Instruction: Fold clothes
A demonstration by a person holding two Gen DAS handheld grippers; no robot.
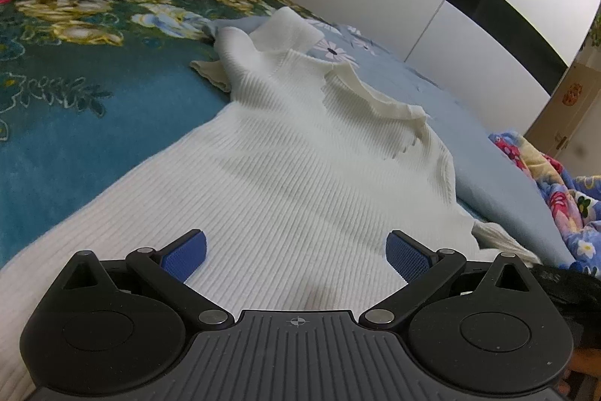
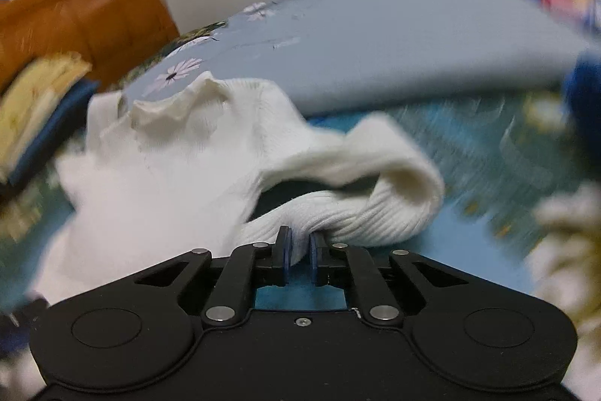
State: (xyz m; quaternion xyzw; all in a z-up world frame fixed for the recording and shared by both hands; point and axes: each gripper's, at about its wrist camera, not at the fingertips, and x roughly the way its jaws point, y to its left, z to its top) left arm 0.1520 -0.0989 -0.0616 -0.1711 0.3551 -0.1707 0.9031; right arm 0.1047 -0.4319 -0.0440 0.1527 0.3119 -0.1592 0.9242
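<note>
1 right gripper (image 2: 299, 250) clamped on sweater (image 2: 157, 153) sleeve edge (left gripper (image 1: 296, 254) wide apart, empty).

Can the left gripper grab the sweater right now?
Probably yes. The left gripper hangs over the white sweater with its jaws wide open and nothing in between. It looks like it only has to dip and close.

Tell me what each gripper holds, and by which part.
Right gripper pinches the white sweater by its sleeve. Left gripper is open, holding nothing.
</note>
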